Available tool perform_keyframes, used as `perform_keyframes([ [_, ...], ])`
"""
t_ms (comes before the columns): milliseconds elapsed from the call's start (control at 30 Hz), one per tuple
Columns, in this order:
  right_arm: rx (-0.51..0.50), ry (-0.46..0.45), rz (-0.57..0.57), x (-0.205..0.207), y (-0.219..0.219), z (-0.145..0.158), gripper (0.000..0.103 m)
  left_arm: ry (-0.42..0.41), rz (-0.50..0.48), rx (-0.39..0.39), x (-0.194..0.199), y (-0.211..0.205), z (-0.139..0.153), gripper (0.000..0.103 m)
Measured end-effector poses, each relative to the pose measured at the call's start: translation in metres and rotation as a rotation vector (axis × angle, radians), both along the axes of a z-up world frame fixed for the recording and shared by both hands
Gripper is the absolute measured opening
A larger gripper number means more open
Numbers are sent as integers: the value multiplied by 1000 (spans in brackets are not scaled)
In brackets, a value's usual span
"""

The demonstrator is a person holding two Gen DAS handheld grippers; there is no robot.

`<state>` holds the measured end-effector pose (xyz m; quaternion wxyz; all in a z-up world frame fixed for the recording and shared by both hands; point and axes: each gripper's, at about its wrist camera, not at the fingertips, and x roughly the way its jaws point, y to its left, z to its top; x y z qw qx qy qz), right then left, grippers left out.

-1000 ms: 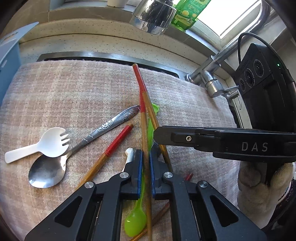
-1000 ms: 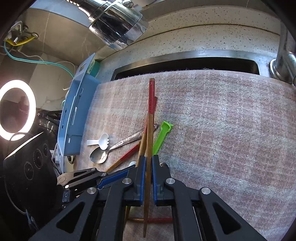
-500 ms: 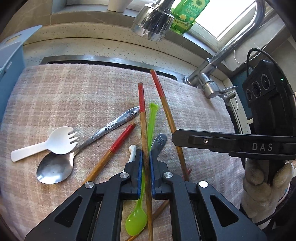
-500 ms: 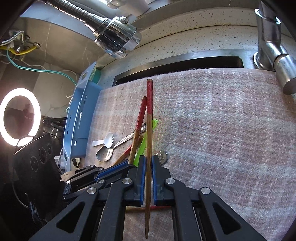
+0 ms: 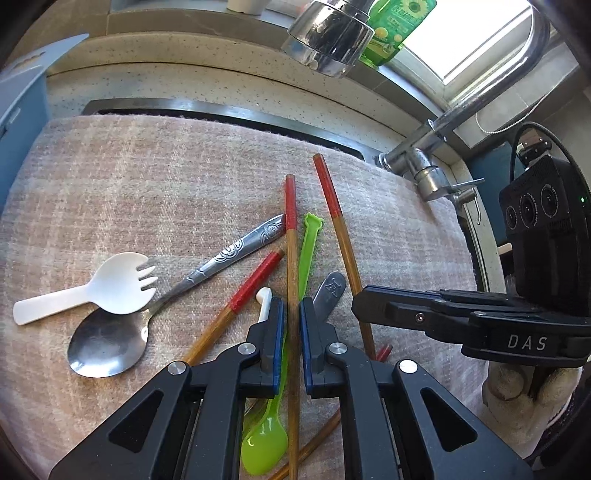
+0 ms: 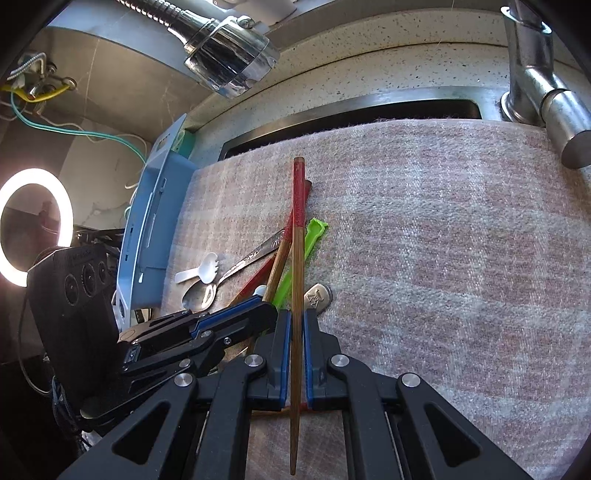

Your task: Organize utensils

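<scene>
Several utensils lie on a pink plaid cloth [image 5: 129, 184]. My left gripper [image 5: 291, 314] is shut on a red-tipped wooden chopstick [image 5: 291, 254] that points away from me. My right gripper [image 6: 294, 321] is shut on a second red-tipped chopstick [image 6: 297, 258]; in the left wrist view that gripper [image 5: 360, 306] comes in from the right with its chopstick [image 5: 334, 210] slanting beside mine. Below them are a green plastic spoon [image 5: 308, 247], a third chopstick [image 5: 251, 284], a metal spoon [image 5: 110, 347] and a white spork [image 5: 110, 284]. The left gripper [image 6: 271, 310] sits close to the left of the right one.
A flat metal handle [image 5: 330, 291] and a small white handle [image 5: 264, 297] poke out under the grippers. A blue rack [image 6: 147, 236] stands at the cloth's left edge. The sink slot [image 5: 221, 114], spray head [image 5: 328, 33] and tap [image 6: 535, 81] are at the back.
The two held chopsticks, crossed a second ago, have come apart and now lie side by side. The right gripper has shifted right, uncovering the flat metal handle.
</scene>
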<state>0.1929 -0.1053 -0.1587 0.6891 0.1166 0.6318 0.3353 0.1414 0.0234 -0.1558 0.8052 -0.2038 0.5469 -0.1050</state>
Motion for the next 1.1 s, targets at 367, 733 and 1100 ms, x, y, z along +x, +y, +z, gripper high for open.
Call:
perform_keyframes([
  [367,-2,-2,-3,-3,1,0,6,16,9,-20,14,8,-3,8],
  [733,-5,0,-15,-1,3,-3,6,-7,-3,6,27,8,-3,7],
  [1100,-1,2,-26,0,-5,-6,6,-32,-3,12,24,15,1,6],
])
